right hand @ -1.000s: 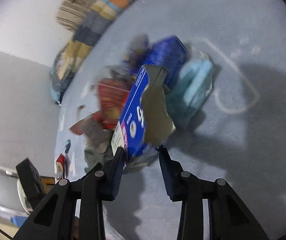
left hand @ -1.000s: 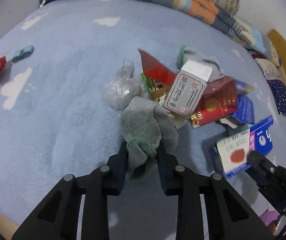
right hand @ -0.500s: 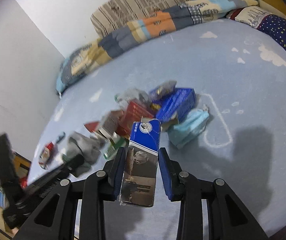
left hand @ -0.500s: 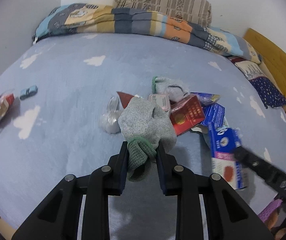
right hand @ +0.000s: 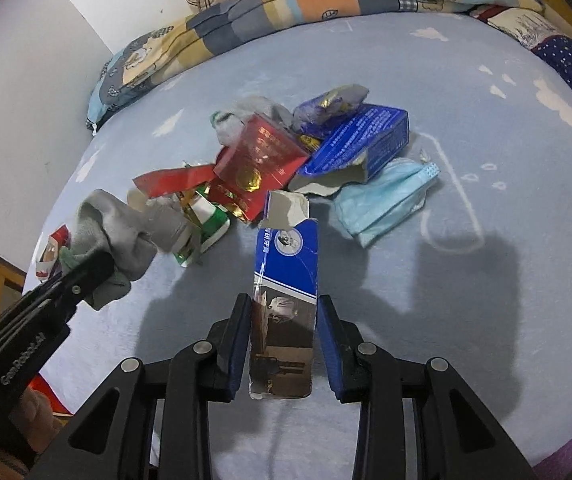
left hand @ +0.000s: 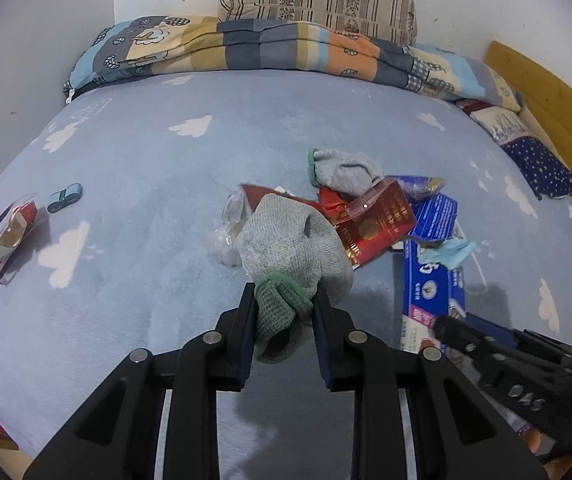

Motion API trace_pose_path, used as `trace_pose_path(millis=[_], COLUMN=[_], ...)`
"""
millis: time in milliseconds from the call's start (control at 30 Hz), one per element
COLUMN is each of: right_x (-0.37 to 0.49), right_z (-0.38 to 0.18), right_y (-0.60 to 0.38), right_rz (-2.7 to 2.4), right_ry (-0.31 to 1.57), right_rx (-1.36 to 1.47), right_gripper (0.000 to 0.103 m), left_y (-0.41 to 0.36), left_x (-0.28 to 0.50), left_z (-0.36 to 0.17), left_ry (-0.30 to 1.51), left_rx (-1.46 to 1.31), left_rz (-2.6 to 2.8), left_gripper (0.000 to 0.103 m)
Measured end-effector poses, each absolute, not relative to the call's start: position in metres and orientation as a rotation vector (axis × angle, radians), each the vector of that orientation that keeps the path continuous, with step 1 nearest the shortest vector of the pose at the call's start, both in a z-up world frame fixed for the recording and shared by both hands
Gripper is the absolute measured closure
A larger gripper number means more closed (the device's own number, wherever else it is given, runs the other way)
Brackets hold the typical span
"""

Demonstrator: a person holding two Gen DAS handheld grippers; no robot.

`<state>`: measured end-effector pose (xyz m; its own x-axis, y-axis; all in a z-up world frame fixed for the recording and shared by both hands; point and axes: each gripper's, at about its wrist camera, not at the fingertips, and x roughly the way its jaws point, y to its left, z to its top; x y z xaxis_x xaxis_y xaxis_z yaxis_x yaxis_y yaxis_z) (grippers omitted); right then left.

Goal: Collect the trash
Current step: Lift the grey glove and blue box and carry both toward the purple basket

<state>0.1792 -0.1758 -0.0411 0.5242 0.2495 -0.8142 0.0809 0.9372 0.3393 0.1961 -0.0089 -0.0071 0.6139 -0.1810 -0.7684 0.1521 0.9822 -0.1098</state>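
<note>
above a pale blue bedspread (left hand: 134,152), left gripper (left hand: 282,300) pinches a grey sock (left hand: 292,244) — right gripper (right hand: 284,312) clamps a blue carton (right hand: 286,276), both lifted near the trash pile (right hand: 286,152).

Both black grippers, left gripper (left hand: 284,312) and right gripper (right hand: 284,320), carry blue-edged pads and silver screws.

"GenRobot.AI" on the left claw (right hand: 86,276) (box print unreadable)

Both wrist cameras look down along their fingers from above the bed (left hand: 134,168), facing the headboard pillows; both show the trash pile (right hand: 270,160) mid-frame.
</note>
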Motion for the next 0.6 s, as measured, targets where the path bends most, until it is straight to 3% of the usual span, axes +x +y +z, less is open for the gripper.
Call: trace_pose_path(millis=[600], right_x=[0.164], right_z=[0.004], right_y=[-0.195], right_rz=[0.113], right_ry=[0.839], right_rx=[0.416], right_gripper=[0.068], left_y=[-0.034], left_x=[0.195], left_z=[0.001], left_ry=[0.860], left_rx=[-0.026], left_rz=[-0.242], left_gripper=[0.078])
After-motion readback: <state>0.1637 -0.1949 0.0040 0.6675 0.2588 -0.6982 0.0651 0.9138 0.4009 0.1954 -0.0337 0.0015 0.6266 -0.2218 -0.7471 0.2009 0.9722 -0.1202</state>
